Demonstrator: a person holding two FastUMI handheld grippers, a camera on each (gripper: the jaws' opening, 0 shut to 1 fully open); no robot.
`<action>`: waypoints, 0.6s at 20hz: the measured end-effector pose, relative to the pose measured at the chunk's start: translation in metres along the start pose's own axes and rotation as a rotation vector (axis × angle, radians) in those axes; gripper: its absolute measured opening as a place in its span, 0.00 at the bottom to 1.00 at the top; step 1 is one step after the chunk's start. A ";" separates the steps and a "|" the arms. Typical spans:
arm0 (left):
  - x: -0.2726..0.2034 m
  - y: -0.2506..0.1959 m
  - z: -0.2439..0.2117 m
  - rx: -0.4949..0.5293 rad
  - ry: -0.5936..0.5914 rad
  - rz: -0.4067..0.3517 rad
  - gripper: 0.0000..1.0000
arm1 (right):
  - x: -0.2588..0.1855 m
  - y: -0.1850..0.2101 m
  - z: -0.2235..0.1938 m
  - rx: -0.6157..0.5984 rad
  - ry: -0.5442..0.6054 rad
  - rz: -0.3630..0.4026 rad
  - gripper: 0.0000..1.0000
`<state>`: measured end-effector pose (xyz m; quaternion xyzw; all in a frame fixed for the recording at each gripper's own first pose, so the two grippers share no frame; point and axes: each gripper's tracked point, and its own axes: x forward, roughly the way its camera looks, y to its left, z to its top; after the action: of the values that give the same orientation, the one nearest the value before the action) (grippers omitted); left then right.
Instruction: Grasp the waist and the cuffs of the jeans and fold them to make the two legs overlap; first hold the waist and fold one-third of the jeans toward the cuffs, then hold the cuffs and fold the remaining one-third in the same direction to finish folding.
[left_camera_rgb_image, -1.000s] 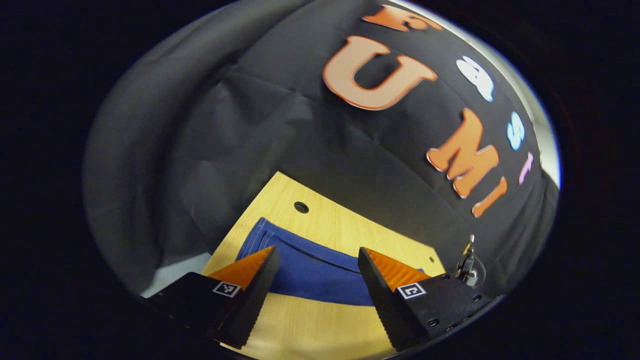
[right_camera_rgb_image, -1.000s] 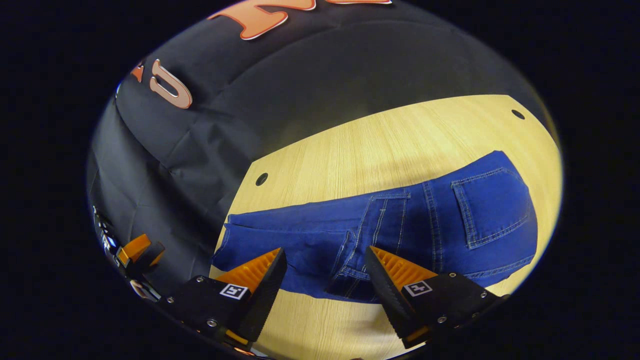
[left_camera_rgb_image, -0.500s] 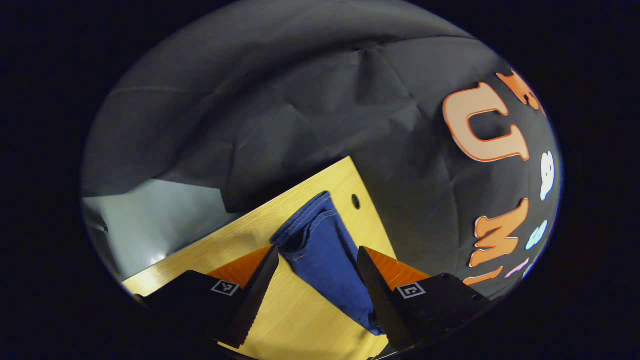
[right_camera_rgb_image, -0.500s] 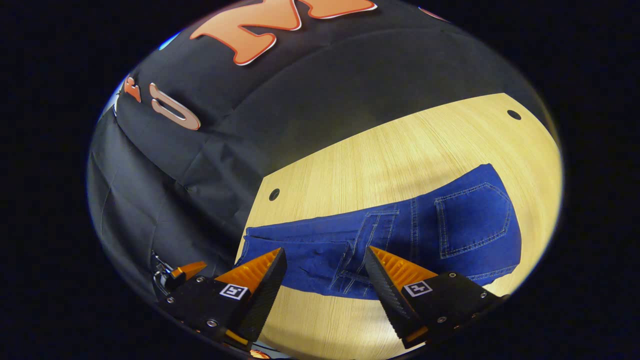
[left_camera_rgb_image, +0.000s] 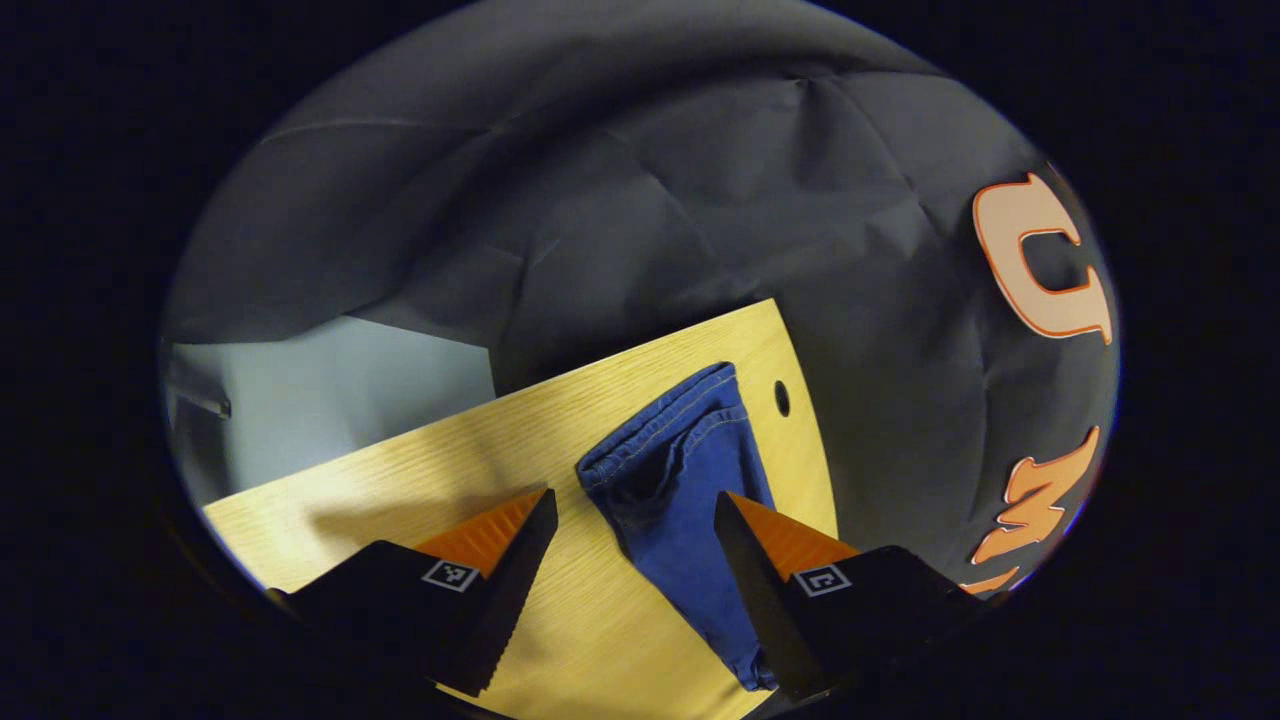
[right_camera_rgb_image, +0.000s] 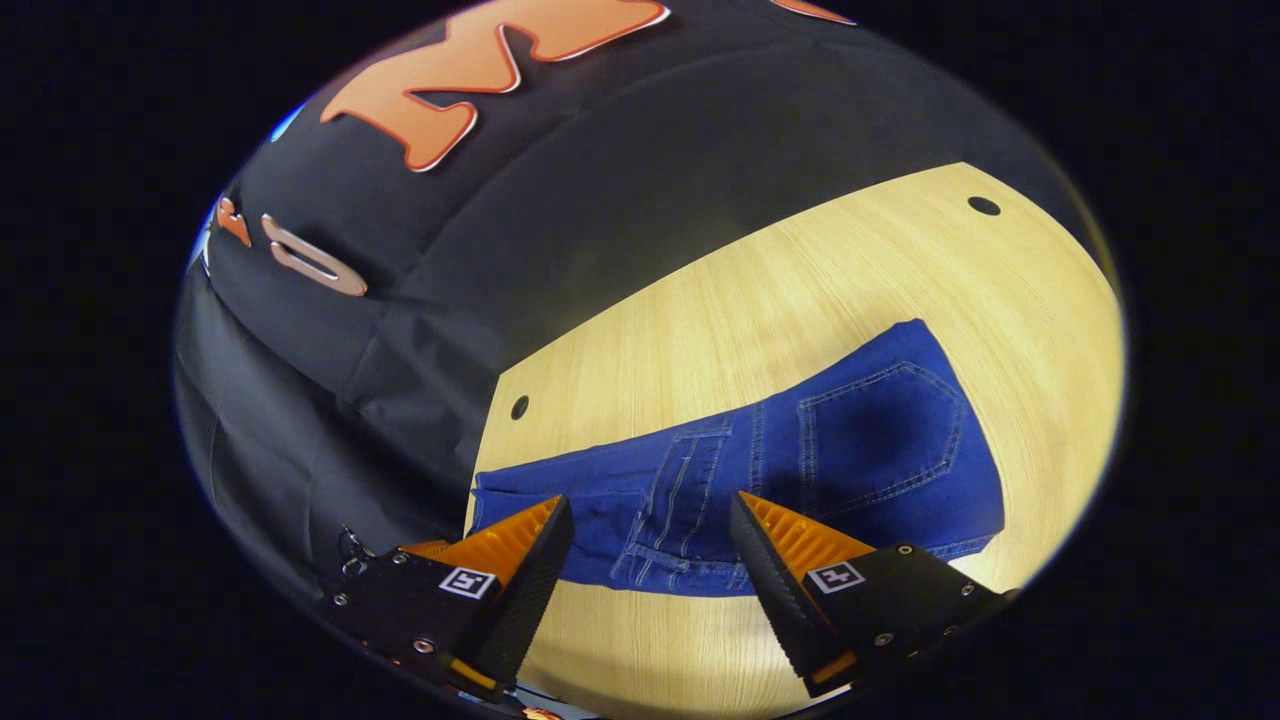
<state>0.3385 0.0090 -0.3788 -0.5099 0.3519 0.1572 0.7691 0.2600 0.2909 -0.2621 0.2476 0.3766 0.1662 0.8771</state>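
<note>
the left gripper (left_camera_rgb_image: 630, 530) has swung round so the cuffs (left_camera_rgb_image: 665, 440) of the jeans (right_camera_rgb_image: 800, 470) lie just ahead between its parted fingers; right gripper (right_camera_rgb_image: 650, 540), fingers apart, hovers over the waist, ready to grasp

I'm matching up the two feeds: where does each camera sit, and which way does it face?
Left gripper view: rides the left claw, open, facing the jeans' cuffs near the table's corner.
Right gripper view: rides the right claw, open, facing the waist and back pocket.
Shared: the jeans, the table, the cloth wall.
</note>
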 end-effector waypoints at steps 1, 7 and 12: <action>0.003 -0.003 0.002 0.008 -0.011 0.004 0.97 | -0.002 -0.003 0.003 0.015 -0.005 0.000 0.98; 0.013 -0.017 0.006 0.093 -0.014 0.016 0.95 | -0.004 -0.008 0.012 0.066 -0.018 0.004 0.98; 0.031 -0.034 0.006 0.098 -0.027 0.008 0.91 | -0.004 -0.009 0.017 0.092 -0.029 0.014 0.98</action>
<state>0.3824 -0.0037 -0.3763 -0.4682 0.3508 0.1499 0.7971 0.2713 0.2767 -0.2546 0.2926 0.3694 0.1511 0.8690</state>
